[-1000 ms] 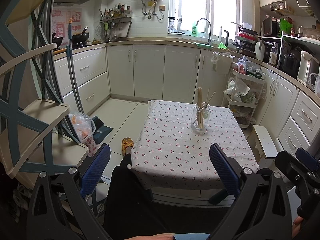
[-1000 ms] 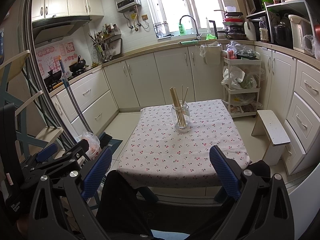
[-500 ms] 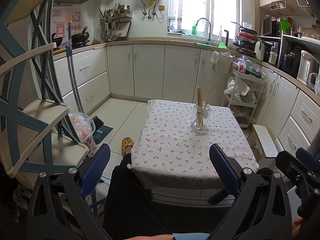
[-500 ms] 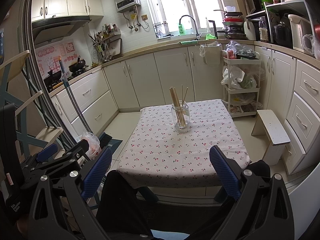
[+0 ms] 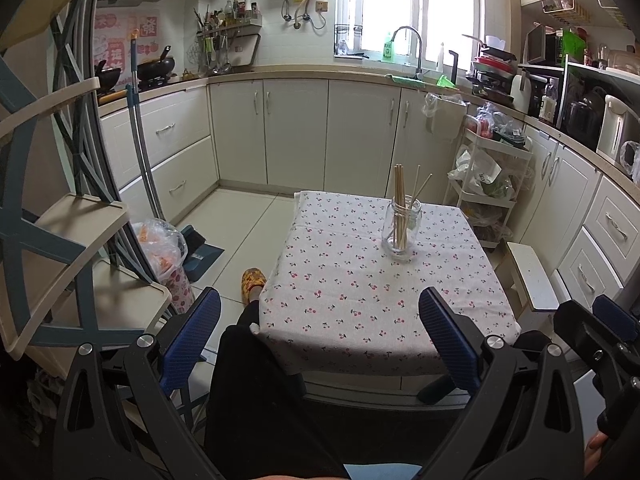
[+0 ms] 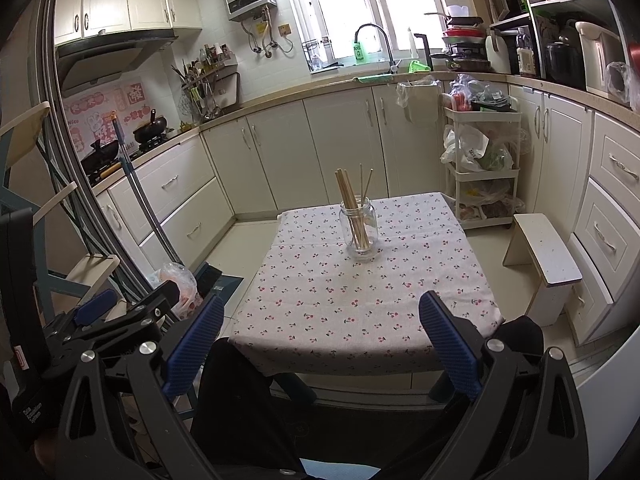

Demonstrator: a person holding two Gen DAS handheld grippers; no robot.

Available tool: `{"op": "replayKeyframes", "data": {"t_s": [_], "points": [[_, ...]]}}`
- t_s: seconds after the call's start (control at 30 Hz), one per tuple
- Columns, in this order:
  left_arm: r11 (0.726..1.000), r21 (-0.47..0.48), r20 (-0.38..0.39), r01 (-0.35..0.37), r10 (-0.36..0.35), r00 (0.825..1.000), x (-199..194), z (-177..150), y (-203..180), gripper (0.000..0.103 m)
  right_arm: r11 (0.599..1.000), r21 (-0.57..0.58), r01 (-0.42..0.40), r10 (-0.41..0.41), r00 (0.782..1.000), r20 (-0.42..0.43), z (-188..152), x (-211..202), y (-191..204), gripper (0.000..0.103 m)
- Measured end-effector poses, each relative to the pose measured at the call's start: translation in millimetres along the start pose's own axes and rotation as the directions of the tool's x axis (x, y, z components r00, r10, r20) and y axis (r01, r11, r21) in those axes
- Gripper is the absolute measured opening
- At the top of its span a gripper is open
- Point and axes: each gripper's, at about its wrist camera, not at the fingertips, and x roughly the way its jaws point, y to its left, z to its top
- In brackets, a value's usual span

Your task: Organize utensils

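We see a white tablecloth (image 5: pixel 360 280) with small red cherry prints, pale wooden chopsticks (image 5: pixel 399 200) in a clear glass jar (image 5: pixel 401 232), and cream cabinets (image 5: pixel 296 128).

Black gripper frames, silver screws, blue ribbed fingers (image 5: pixel 192 336)

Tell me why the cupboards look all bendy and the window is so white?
In both wrist views the fisheye lens bows the cupboards near the edges. The window is blown out white by daylight in the right wrist view and the left alike, while the glass jar stays sharp.
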Motion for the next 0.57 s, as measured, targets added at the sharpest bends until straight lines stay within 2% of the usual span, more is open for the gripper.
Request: {"op": "replayKeyframes", "data": {"t_s": [0.13,0.3,0.57], "points": [[1.000,-0.027,0.005,0.003,-0.002,1.000,4.6,-0.7,5.7,0.095,1.000,0.005,0.002,-0.002,1.000,-0.006,-0.5,4.3,-1.4,0.094],[1.000,0.012,0.010,-0.005,0.005,1.000,6.2,-0.7,-0.6,0.095,1.000,0.002,0.002,-0.002,1.000,-0.008,-0.8,6.0,-0.6,0.094],[1.000,0.001,0.013,-0.001,0.001,1.000,1.9,-2.4,8.4,0.095,1.000,-0.003,0.004,-0.004,1.000,0.004,-4.1,0.5,2.7,0.094]]}}
